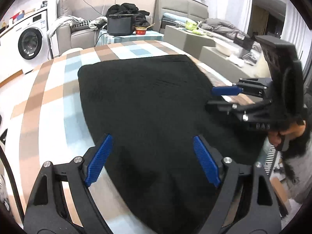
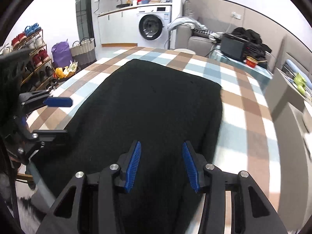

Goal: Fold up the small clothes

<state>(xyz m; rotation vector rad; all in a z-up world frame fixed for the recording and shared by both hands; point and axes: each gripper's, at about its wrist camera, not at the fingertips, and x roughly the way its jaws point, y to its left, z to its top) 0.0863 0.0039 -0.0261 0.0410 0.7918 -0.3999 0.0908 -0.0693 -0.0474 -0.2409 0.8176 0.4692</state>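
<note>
A black garment (image 1: 148, 105) lies flat on the checked tablecloth (image 1: 50, 89), folded into a rough rectangle. My left gripper (image 1: 152, 138) is open, its blue pads spread above the near edge of the garment, holding nothing. My right gripper (image 1: 212, 97) shows at the right edge of the left wrist view, open over the garment's right side. In the right wrist view the garment (image 2: 148, 107) fills the middle, my right gripper (image 2: 160, 144) is open above its near edge, and the left gripper (image 2: 69, 117) shows at the left, open.
A black cooker (image 1: 120, 25) and a red bowl (image 1: 140, 31) stand on a small table beyond the far edge. A grey sofa (image 1: 78, 31) with piled clothes, a washing machine (image 2: 153, 27) and a shoe rack (image 2: 33, 58) surround the table.
</note>
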